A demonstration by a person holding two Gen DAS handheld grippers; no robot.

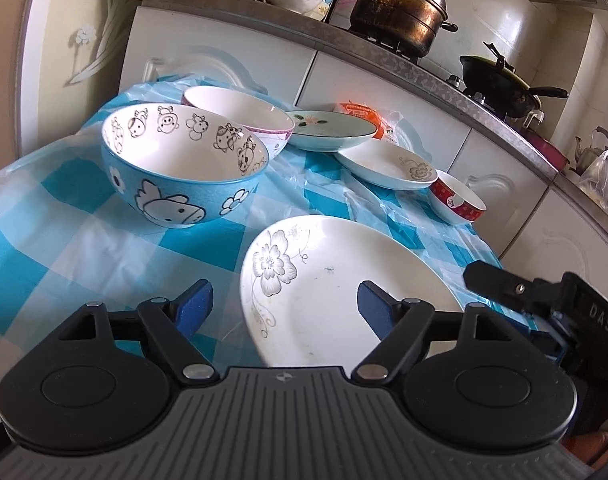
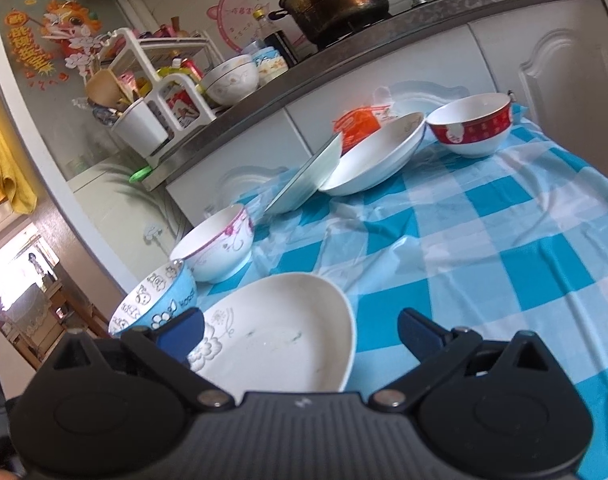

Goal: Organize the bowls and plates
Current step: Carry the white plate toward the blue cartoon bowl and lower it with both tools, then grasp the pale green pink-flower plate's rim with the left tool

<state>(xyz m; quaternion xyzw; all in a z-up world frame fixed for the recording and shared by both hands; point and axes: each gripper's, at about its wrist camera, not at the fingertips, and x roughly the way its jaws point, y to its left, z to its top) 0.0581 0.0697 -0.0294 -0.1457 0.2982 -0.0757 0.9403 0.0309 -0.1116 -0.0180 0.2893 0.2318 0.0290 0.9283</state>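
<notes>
left hand-held gripper (image 1: 286, 306): jaws wide, nothing held; blue pads straddle the near rim of the plate without pressing it.
right hand-held gripper (image 2: 300, 330): also wide and empty, same plate just ahead between its pads.
nearest: large white ceramic plate with grey flower print (image 1: 344, 292), flat on the desk (image 1: 104, 248) under the blue-white checked plastic cloth.
ahead-left of left gripper: blue ceramic bowl with cartoon animal print (image 1: 184, 168); right behind it, white bowl with pink-purple rim pattern (image 1: 240, 114).
farther ahead: pale green shallow plate with a flower (image 1: 328, 130), then a white shallow plate with grey floral motif (image 1: 388, 166), overlapping or just touching, can't tell.
far right: small red-and-white bowl (image 1: 458, 200), close to the desk edge.
risk: glazed rim plus loose plastic cloth, so a thin edge grip may slip or drag the cloth and shift the bowls.
risk: both grippers crowd one plate; they could knock each other.
</notes>
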